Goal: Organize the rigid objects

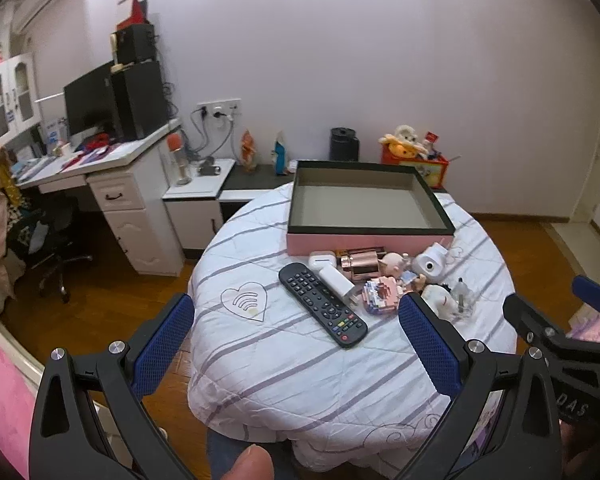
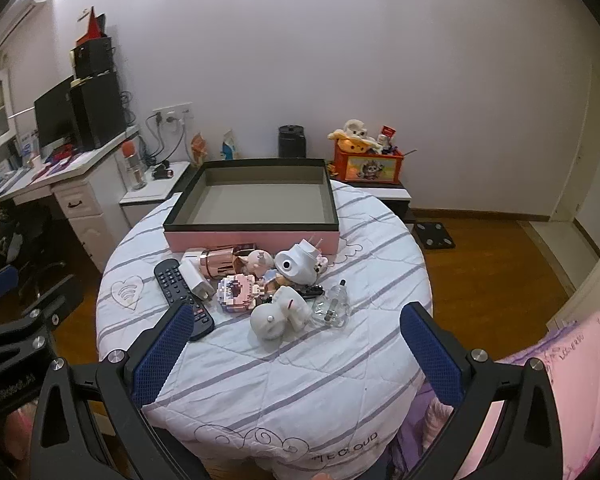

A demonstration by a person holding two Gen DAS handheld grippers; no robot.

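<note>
A round table under a white quilted cloth with grey stripes [image 2: 284,380] fills the middle of both wrist views. At its twelve o'clock edge sits a shallow rectangular box with pink outer walls and a black rim [image 2: 256,241], its grey inside bare.

Just in front of the box, toward six o'clock, lies a loose heap of small hard things. At the heap's nine o'clock side a black remote control with coloured buttons [image 1: 322,305] lies flat on the cloth, and a white plug-in charger block [image 1: 337,283] rests against its long edge. At twelve o'clock of the charger, a white rounded earbud case [image 1: 321,259] and a rose-gold metallic cylinder-shaped adapter [image 1: 360,266] lie close to the pink wall. A pink and white toy built of tiny bricks [image 2: 239,292] sits in the centre of the heap, with a small pink pig figure [image 2: 259,259] at its twelve o'clock. A white toy-like camera with a dark round lens [image 2: 298,266] stands toward two o'clock, a white rounded plush-looking figure [image 2: 278,316] lies at five o'clock, and a clear glass bottle with a dropper top [image 2: 332,304] sits at the heap's three o'clock end.

The left gripper [image 1: 296,344] hangs over the table's near edge with its blue-padded fingers spread as wide as they go and nothing between them. The right gripper [image 2: 296,354] is likewise spread fully wide and holds nothing; it hovers short of the heap, touching none of it.
</note>
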